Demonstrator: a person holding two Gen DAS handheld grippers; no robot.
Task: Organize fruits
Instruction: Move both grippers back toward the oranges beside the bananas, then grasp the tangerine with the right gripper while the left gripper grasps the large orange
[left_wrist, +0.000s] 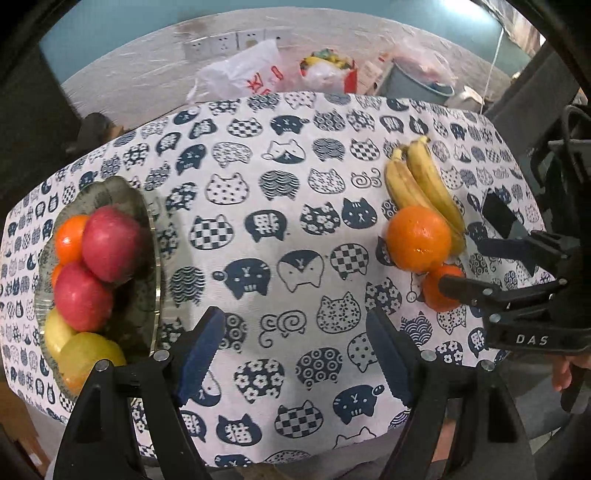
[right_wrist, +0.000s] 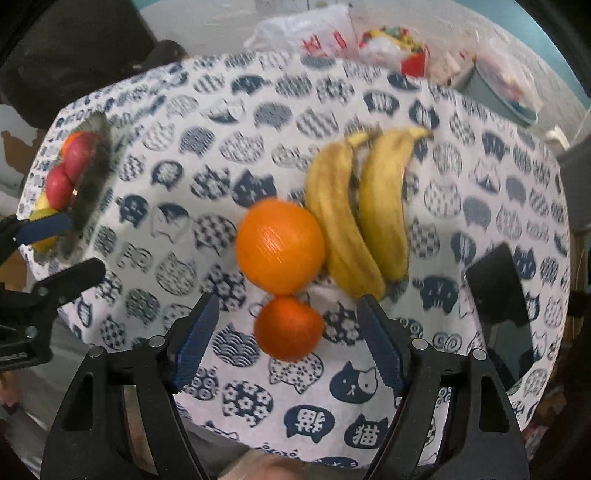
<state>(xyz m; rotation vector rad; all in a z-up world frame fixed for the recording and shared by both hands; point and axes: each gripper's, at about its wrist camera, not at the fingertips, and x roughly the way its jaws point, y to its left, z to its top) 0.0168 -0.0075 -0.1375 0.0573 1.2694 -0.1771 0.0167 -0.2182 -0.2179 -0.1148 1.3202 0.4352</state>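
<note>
A grey plate (left_wrist: 127, 192) at the table's left holds two red apples (left_wrist: 110, 247), oranges (left_wrist: 68, 240) and yellow-green fruit (left_wrist: 88, 354). My left gripper (left_wrist: 295, 332) hangs open over bare cloth to the right of the plate, nothing between its fingers. On the right lie two bananas (right_wrist: 354, 210), a large orange (right_wrist: 280, 245) touching them, and a small orange (right_wrist: 288, 328) just in front. My right gripper (right_wrist: 288, 310) is open above the small orange, which sits between the blue pads (right_wrist: 195, 339) without touching them. In the left wrist view the right gripper (left_wrist: 472, 266) reaches over the small orange (left_wrist: 436, 295).
The cat-patterned tablecloth (left_wrist: 295, 221) covers the whole table. A flat black object (right_wrist: 498, 302) lies right of the bananas, near the table edge. Plastic bags (left_wrist: 243, 74) and a grey bin (left_wrist: 417, 81) stand on the floor beyond the far edge. The left gripper (right_wrist: 62, 251) shows beside the plate (right_wrist: 92, 177).
</note>
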